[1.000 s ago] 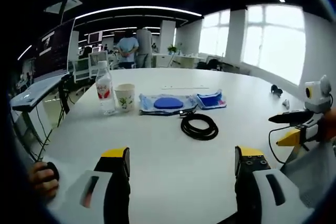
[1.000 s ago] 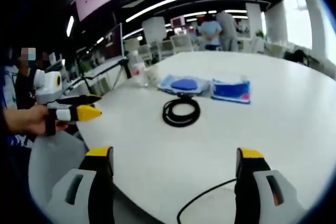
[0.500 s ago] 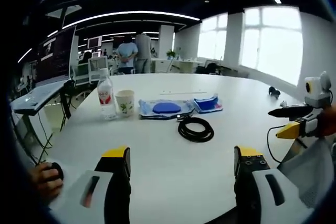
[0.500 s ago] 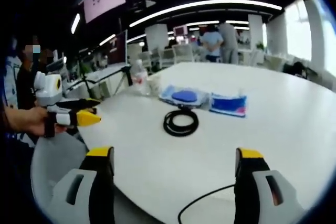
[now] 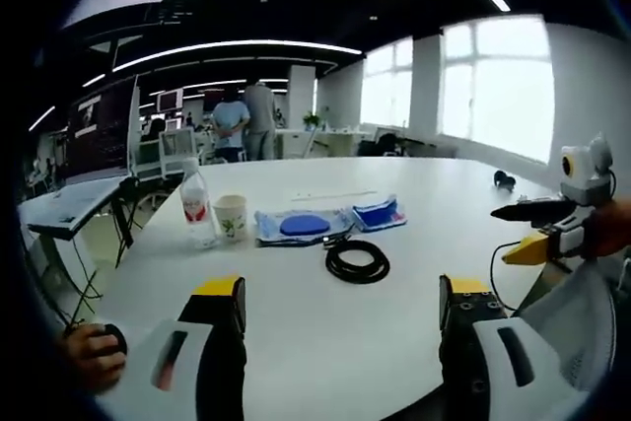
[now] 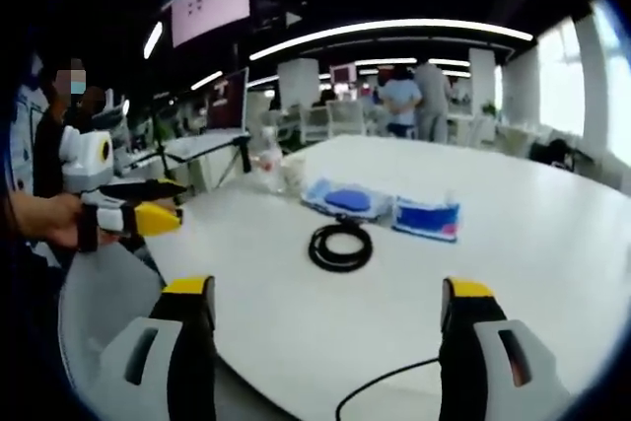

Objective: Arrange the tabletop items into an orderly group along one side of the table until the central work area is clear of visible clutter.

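On the white round table (image 5: 325, 342) a clear water bottle (image 5: 195, 206) with a red label and a paper cup (image 5: 231, 217) stand at the left. Beside them lie a blue mouse in a clear pack (image 5: 296, 225) and a blue packet (image 5: 378, 212). A coiled black cable (image 5: 357, 260) lies just in front of them. My left gripper (image 5: 343, 303) is open over the near table edge, well short of the coil. My right gripper (image 6: 328, 308) is open too, facing the coil (image 6: 340, 244), the mouse pack (image 6: 345, 199), the blue packet (image 6: 426, 217), the bottle (image 6: 264, 160) and the cup (image 6: 293, 173).
A thin black lead (image 6: 385, 386) trails over the table edge near my right gripper. Small dark items (image 5: 505, 179) lie at the far right of the table. People stand beyond the table among desks and chairs. A monitor stand (image 5: 123, 184) is at the left.
Both views have drawn back and lifted a little, so the items look smaller and farther. Nothing on the table has moved; both grippers stay open.
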`<act>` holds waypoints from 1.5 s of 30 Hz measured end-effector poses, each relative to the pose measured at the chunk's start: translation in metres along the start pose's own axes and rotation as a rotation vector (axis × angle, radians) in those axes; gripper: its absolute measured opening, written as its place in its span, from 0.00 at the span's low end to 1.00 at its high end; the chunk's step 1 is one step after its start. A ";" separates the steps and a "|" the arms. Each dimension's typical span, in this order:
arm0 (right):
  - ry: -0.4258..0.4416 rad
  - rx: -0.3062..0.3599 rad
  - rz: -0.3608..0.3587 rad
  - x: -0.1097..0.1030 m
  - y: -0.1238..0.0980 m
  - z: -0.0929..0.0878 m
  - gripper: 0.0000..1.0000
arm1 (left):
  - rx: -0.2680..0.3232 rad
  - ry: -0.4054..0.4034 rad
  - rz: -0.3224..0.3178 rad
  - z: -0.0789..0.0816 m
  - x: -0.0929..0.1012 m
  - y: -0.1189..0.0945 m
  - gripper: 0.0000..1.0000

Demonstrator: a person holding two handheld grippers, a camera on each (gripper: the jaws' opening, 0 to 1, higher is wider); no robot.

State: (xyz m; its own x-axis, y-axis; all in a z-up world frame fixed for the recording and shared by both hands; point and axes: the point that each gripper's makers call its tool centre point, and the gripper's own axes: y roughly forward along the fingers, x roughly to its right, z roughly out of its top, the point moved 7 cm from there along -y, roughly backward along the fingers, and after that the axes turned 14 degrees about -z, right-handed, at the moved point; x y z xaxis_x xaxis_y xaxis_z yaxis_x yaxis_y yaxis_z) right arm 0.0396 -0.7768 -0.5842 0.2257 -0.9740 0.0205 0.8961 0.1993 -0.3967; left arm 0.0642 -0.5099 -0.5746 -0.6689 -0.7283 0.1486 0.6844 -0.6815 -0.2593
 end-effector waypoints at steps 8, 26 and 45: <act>0.004 0.012 0.010 0.000 0.000 0.000 0.92 | 0.041 0.045 -0.004 0.005 0.004 -0.002 0.80; 0.007 0.011 -0.001 0.001 -0.001 0.000 0.91 | 0.087 0.057 0.008 0.010 0.005 -0.009 0.80; 0.032 0.035 -0.024 0.006 -0.003 0.002 0.90 | 0.070 0.061 -0.004 0.007 0.004 -0.007 0.80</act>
State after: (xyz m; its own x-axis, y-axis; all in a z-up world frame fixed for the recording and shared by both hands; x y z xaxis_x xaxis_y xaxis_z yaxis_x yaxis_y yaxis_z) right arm 0.0394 -0.7835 -0.5815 0.1924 -0.9813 -0.0005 0.9140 0.1794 -0.3639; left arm 0.0586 -0.5082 -0.5655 -0.6864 -0.7215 0.0907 0.6991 -0.6891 -0.1908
